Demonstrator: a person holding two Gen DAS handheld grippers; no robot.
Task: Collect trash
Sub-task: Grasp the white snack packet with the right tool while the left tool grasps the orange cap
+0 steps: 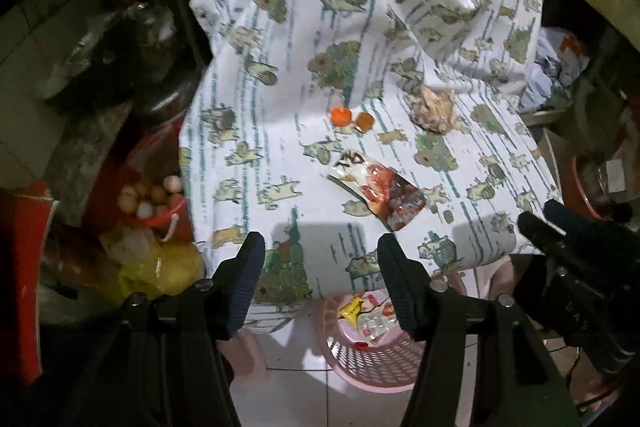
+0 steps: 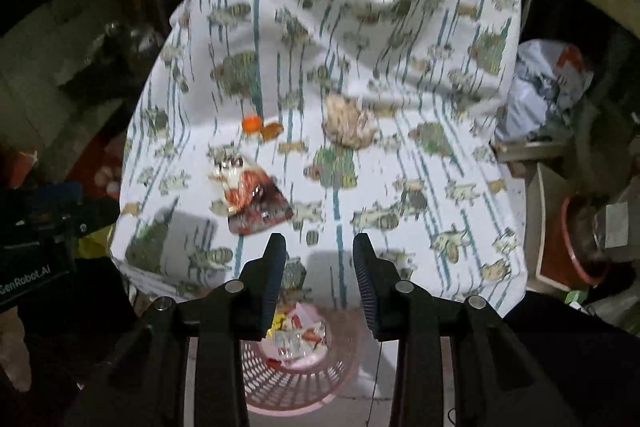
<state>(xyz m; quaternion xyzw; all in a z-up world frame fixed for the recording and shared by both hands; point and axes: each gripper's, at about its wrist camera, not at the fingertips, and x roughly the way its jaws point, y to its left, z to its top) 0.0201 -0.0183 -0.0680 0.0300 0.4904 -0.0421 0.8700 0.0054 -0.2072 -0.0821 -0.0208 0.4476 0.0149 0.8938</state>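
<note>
I have both grippers hanging above the near edge of a table draped in a white cloth point(image 1: 280, 75) printed with small animals and teal stripes. My left gripper point(image 1: 322, 275) has its jaws spread with nothing between them, and my right gripper point(image 2: 320, 275) is likewise parted and empty. On the cloth, the trash lies well ahead of the fingertips: a red and clear snack wrapper point(image 1: 378, 189) nearest me, two orange peel bits point(image 1: 352, 118) further back and touching each other, and a crumpled brownish tissue wad point(image 1: 434, 107) to their right. Below the table edge, on the pale tiled floor, stands a pink perforated basket point(image 2: 296, 383), and inside it I see several wrappers point(image 2: 298, 333), yellow, red and clear. Off to the left in the left wrist view sits a red bucket of eggs point(image 1: 150, 201), with a yellow plastic bag point(image 1: 168, 267) in front of it.
</note>
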